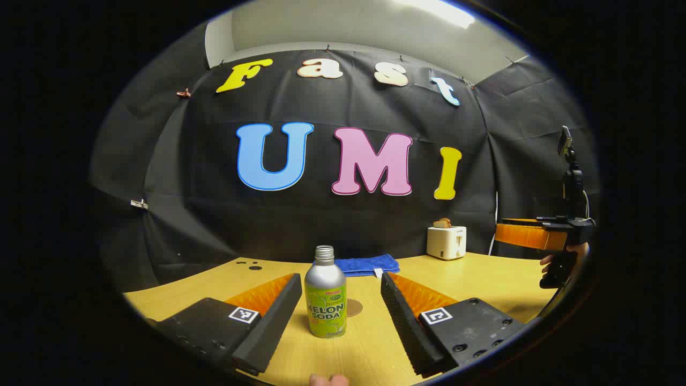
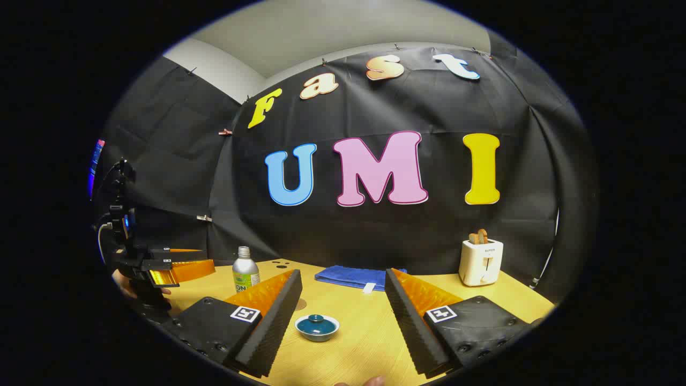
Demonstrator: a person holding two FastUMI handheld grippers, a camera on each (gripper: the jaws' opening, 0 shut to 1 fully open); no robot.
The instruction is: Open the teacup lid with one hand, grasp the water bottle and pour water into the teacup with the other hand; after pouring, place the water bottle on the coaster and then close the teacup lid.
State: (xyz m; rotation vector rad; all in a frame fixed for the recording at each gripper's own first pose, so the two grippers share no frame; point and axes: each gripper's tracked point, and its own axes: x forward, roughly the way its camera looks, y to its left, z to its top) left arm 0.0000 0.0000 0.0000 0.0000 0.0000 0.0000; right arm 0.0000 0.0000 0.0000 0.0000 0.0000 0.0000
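Note:
A silver water bottle [image 1: 325, 296] with a green label and a screw cap stands upright on the wooden table [image 1: 482, 273]. My left gripper [image 1: 340, 276] is open, its fingers on either side of the bottle without touching it. A round brown coaster [image 1: 355, 307] lies just behind the bottle. In the right gripper view a small teal teacup [image 2: 317, 326] with a pale rim sits with its knobbed lid on. My right gripper [image 2: 343, 272] is open around and above the teacup. The bottle [image 2: 245, 271] stands far left there, beside the left gripper [image 2: 185, 271].
A folded blue cloth [image 1: 370, 264] lies at the back of the table, and a white toaster [image 1: 446, 242] with bread stands at the back right. The right gripper [image 1: 522, 235], held by a hand, hovers at the far right. The black cloth wall closes off the table's back.

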